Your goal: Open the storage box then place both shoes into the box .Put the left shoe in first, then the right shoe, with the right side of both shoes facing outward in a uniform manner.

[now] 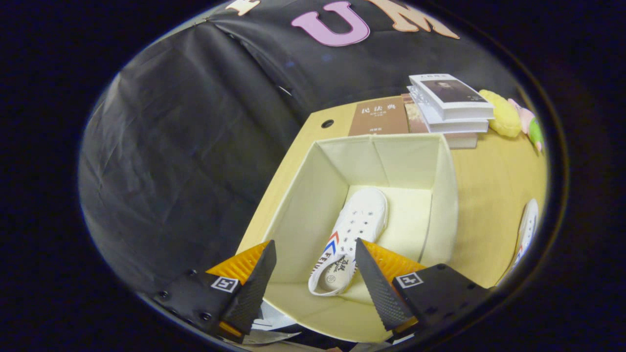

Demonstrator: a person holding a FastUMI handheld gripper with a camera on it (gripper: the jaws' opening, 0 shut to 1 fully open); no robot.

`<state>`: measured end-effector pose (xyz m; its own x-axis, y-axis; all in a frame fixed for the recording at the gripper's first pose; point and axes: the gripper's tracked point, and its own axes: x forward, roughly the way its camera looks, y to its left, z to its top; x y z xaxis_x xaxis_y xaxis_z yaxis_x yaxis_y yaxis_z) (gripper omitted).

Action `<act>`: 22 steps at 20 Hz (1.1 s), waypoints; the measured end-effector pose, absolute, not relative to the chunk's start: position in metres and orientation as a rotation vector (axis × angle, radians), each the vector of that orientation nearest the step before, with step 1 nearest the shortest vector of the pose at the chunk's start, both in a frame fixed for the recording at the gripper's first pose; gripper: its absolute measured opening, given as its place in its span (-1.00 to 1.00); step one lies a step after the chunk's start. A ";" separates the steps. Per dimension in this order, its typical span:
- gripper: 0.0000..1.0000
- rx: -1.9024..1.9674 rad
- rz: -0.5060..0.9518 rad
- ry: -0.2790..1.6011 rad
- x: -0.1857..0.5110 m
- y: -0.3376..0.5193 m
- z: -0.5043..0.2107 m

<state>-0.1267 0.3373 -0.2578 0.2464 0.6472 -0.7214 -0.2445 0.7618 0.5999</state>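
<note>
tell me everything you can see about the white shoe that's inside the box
The white shoe is a low lace-up sneaker that looks like canvas, with rows of eyelets, a red and blue chevron mark on its side and print inside the heel. It lies on the floor of the open cream storage box, toe toward the far wall and heel toward the gripper, slightly tilted. The heel opening shows between the open fingers, which hang above it without touching. Nothing else appears to touch it.
</note>
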 end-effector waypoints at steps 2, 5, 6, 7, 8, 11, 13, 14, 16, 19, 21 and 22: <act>1.00 0.390 0.632 1.106 -0.115 0.319 -0.244; 1.00 0.341 0.616 1.036 -0.103 0.284 -0.232; 1.00 0.317 0.607 1.019 -0.100 0.272 -0.231; 1.00 0.295 0.599 0.997 -0.096 0.260 -0.229; 1.00 0.273 0.590 0.982 -0.095 0.250 -0.229; 1.00 0.225 0.552 0.944 -0.090 0.217 -0.227; 1.00 0.192 0.530 0.931 -0.090 0.194 -0.228; 1.00 0.185 0.525 0.931 -0.095 0.184 -0.228; 1.00 0.181 0.498 0.929 -0.100 0.163 -0.225; 1.00 0.184 0.442 0.924 -0.097 0.125 -0.230; 1.00 0.182 0.399 0.926 -0.097 0.098 -0.233; 1.00 0.177 0.376 0.929 -0.098 0.084 -0.236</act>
